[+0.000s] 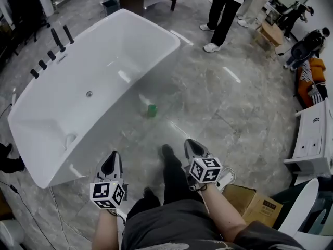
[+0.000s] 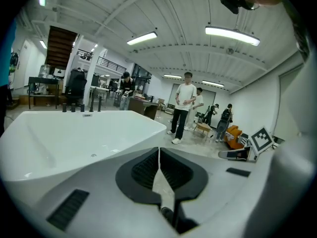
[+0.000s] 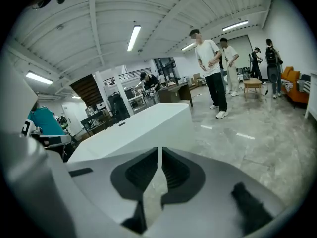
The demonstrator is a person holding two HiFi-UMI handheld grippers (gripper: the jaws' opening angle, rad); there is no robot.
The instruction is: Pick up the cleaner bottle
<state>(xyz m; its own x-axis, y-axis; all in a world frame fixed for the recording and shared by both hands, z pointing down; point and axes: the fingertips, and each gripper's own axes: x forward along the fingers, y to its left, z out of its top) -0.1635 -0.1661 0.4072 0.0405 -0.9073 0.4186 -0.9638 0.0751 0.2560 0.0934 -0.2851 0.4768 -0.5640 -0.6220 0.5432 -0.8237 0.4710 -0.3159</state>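
Far left: white bathtub (image 1: 78,119), glossy, smooth, rounded-rectangular, standing on the floor. A row of matte black tap fittings (image 1: 52,53) lines its far-left rim; a small round metal drain sits in the basin.

Your left gripper (image 1: 112,158): pale grey shell, black ribbed pads, marker cube behind. In the left gripper view its 2 jaws (image 2: 159,155) meet along a thin seam, closed, with nothing between them.

Centre: the cleaner bottle (image 1: 151,109) is on the floor (image 1: 208,103), just beside the tub's right-hand wall, ahead of both grippers and well apart from them. It reads as a small green shape with a pale, blurred part at its upper left; you cannot tell from here whether it stands upright or lies down. The floor is polished grey stone with marbled veining and light glare.

Your right gripper (image 1: 192,145): same build. In the right gripper view its jaws (image 3: 159,155) are pressed together, empty.

Right: a brown cardboard box (image 1: 252,204), then a white panelled cabinet (image 1: 312,139).
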